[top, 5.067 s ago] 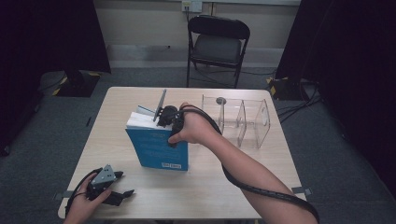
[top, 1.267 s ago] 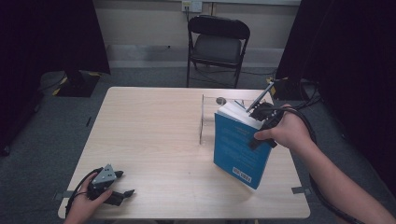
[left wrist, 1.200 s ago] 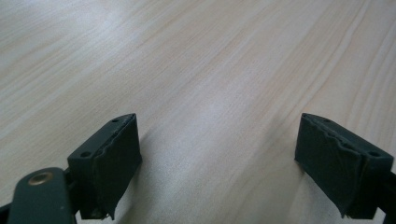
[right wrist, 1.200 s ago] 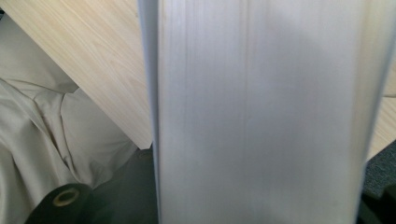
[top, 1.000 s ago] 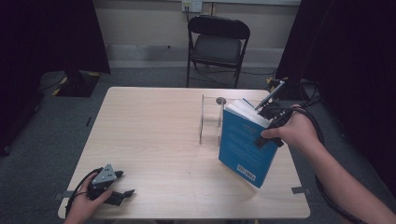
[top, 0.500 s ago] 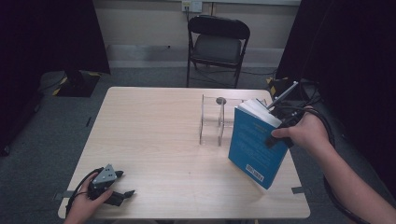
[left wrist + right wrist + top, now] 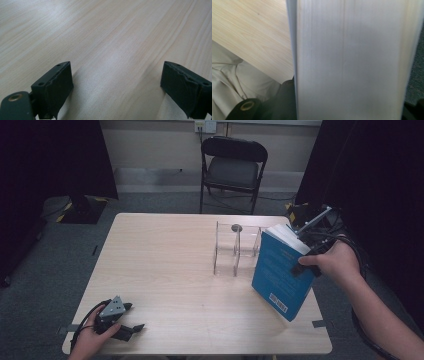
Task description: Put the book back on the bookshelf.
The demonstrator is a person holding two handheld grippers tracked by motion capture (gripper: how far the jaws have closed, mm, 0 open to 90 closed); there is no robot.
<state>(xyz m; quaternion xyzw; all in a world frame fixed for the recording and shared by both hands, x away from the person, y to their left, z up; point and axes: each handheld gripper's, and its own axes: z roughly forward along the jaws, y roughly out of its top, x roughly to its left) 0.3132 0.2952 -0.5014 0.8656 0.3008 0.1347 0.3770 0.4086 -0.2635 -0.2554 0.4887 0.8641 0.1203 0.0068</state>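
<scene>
A thick blue book (image 7: 277, 270) hangs tilted over the table's right edge, its white page block (image 7: 349, 60) close up in the right gripper view. My right gripper (image 7: 297, 260) is shut on the book near its upper end, one jaw on the cover and the other behind it. Just left of the book stands a clear acrylic rack (image 7: 235, 250) with upright dividers. At the front left corner my left gripper (image 7: 134, 316) rests on the table; its jaws have just been opening and stand wide, with only bare wood between its pads (image 7: 58, 85).
The light wooden table (image 7: 165, 260) is bare between the rack and my left hand. A black folding chair (image 7: 232, 165) stands behind the far edge. Dark curtains hang at both sides. A small round metal piece (image 7: 236, 227) sits by the rack's back.
My right hand has carried the book to the right, from in front of the rack out to the table's right edge. The left hand has stayed where it was.
</scene>
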